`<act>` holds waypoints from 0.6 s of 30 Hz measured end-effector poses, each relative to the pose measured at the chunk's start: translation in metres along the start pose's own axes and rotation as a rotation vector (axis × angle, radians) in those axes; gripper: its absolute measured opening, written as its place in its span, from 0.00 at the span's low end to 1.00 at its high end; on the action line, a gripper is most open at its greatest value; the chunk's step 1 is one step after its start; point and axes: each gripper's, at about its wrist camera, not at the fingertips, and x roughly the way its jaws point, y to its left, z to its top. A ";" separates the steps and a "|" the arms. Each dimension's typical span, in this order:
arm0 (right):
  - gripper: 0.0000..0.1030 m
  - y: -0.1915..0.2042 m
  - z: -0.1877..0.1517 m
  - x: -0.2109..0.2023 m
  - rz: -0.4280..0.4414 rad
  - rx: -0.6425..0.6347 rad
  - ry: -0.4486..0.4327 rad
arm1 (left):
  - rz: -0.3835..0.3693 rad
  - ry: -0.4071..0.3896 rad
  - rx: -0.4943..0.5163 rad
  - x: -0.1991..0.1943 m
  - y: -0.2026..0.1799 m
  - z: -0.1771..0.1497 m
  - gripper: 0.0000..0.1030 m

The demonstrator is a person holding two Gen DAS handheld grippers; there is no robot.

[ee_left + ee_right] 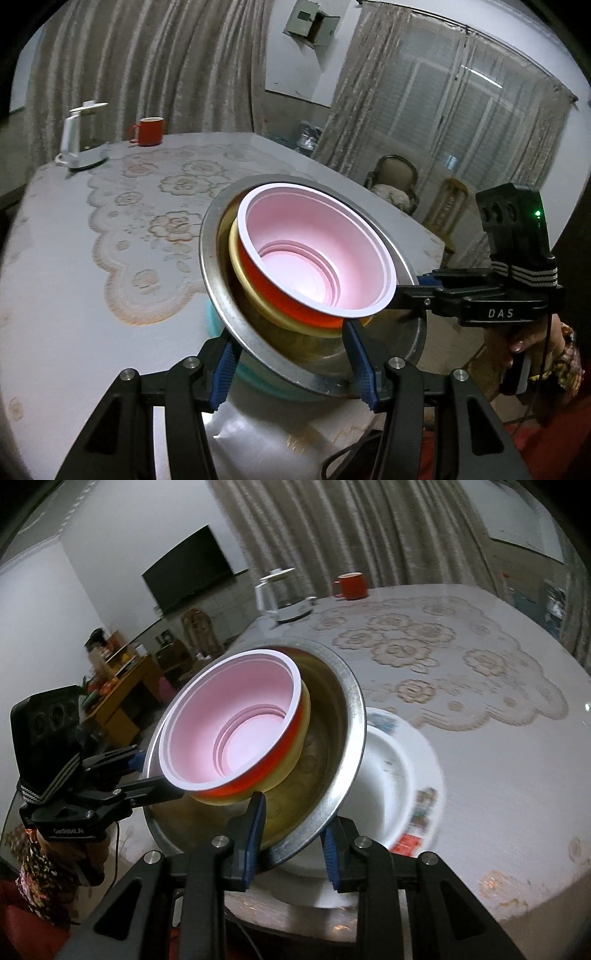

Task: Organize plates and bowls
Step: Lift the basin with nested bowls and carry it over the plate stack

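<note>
Bowls nested three deep, a pink-lined red bowl (pixel 317 254) inside a yellow bowl (pixel 258 295) inside a steel bowl (pixel 218 280), are held tilted above the table's near edge. The left gripper (pixel 291 363) and right gripper (pixel 291 836) each clamp the steel rim from opposite sides, jaws closed on it. Below lies a white plate (pixel 402 775); the step in hand appears to be setting the stack onto it, which calls for levelling both sides together. A teal edge under the bowl is blurred. Farther off on the table (pixel 66 280) stand a kettle (pixel 79 136) and a red mug (pixel 149 131).
</note>
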 end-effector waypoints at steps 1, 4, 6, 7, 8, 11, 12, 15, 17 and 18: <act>0.27 -0.006 -0.001 -0.002 -0.005 0.014 -0.001 | -0.007 0.010 -0.004 0.005 -0.001 0.001 0.53; 0.27 -0.018 -0.005 -0.005 -0.021 0.046 -0.002 | -0.027 0.030 -0.014 0.019 -0.004 0.003 0.53; 0.27 -0.024 -0.007 -0.006 -0.027 0.061 -0.002 | -0.033 0.041 -0.021 0.027 -0.004 0.004 0.53; 0.27 -0.026 -0.008 -0.007 -0.030 0.067 -0.002 | -0.033 0.047 -0.022 0.031 -0.004 0.005 0.53; 0.27 -0.030 -0.009 -0.007 -0.033 0.074 -0.001 | -0.033 0.050 -0.023 0.032 -0.005 0.003 0.53; 0.27 -0.035 -0.010 -0.005 -0.037 0.091 0.004 | -0.031 0.061 -0.023 0.039 -0.007 0.003 0.53; 0.27 -0.036 -0.010 -0.005 -0.038 0.095 0.007 | -0.030 0.064 -0.025 0.040 -0.006 0.003 0.53; 0.27 -0.040 -0.011 -0.002 -0.033 0.114 0.012 | -0.031 0.075 -0.042 0.044 -0.003 0.002 0.53; 0.27 -0.042 -0.011 0.001 -0.031 0.126 0.017 | -0.030 0.080 -0.048 0.045 0.000 0.001 0.53; 0.27 -0.043 -0.011 0.002 -0.030 0.135 0.020 | -0.029 0.085 -0.053 0.046 0.001 0.000 0.53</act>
